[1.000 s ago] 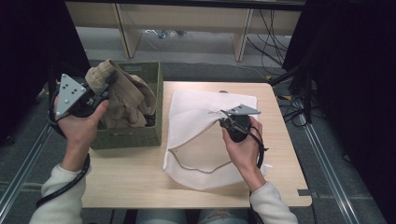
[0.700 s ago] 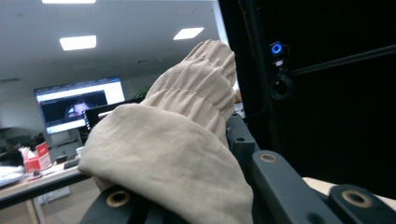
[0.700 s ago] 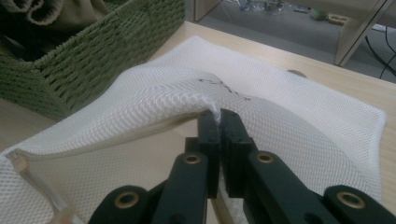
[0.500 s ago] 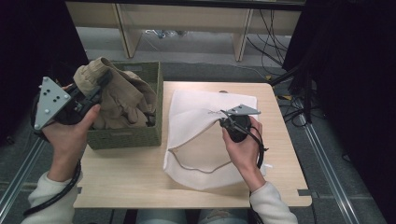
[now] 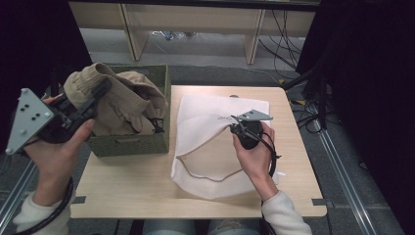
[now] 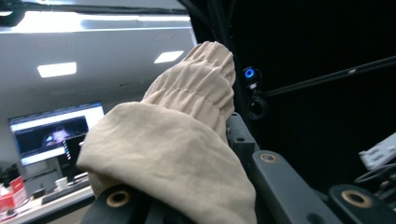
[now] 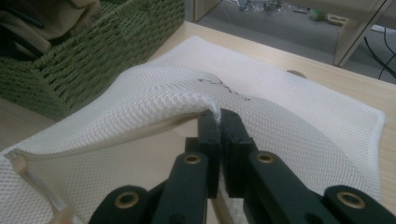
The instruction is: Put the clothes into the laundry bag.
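A beige garment (image 5: pixel 125 103) is heaped in the green woven basket (image 5: pixel 132 144) at the table's left. One gathered end of the garment is raised above the basket's left rim, and my left gripper (image 5: pixel 100 92) is shut on it. In the left gripper view the beige garment (image 6: pixel 173 154) bulges over the jaws and hides most of them. A white mesh bag (image 5: pixel 210 117) lies flat right of the basket, its mouth facing the person. My right gripper (image 5: pixel 235 123) is shut on the bag's upper layer and holds it up. The right gripper (image 7: pixel 218 117) pinches the mesh bag's (image 7: pixel 154 88) edge.
The basket (image 7: pixel 93 51) stands close to the bag's left side. Bare tabletop (image 5: pixel 127 188) lies in front of the basket. Wooden shelf legs (image 5: pixel 252 34) and cables (image 5: pixel 279 49) are on the floor beyond the far edge. Dark curtains flank both sides.
My left hand has drawn back to the left and toward the person, pulling the garment's end farther out of the basket. The right hand and the bag have stayed put.
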{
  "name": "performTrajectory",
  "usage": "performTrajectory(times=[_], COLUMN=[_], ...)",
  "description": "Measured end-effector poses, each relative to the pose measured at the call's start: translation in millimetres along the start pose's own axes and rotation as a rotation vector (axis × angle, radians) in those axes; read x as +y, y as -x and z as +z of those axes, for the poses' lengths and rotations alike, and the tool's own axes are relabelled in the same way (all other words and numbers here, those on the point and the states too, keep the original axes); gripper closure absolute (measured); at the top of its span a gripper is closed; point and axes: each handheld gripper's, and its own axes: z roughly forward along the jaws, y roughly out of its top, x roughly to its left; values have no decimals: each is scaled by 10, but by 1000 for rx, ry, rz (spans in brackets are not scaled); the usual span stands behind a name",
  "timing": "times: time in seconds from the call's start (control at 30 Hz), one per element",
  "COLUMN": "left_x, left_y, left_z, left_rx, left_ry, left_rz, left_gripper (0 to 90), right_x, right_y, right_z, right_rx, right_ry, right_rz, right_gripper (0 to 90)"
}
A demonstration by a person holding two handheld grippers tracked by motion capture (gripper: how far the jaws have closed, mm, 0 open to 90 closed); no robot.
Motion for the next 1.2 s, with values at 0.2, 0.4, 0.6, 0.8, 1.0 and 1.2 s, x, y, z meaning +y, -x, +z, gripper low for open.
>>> performTrajectory(times=[0.2,0.4,0.6,0.8,1.0,1.2], left_x=[255,538,695,775,801,500], left_y=[99,232,385,522,660,824], left_z=[-160,-265,-291,-220,-140,95], left_rx=[-42,-156,-278,-389,-500,-565], left_ry=[45,106,122,131,129,-1], left_rz=[1,-42,-71,-113,-160,-203], left_gripper=[847,846,846,845,845,844], right_x=[10,12,9,10,7,8], right_y=[37,28,-22,-20,-16,-17], right_z=[6,-6,-15,-20,-13,-14], right_rx=[-2,-2,-3,-5,-3,1], right_ry=[18,12,-3,-2,0,10], right_rz=[-53,-30,16,11,10,-3], right_gripper=[888,889,888,888,888,888])
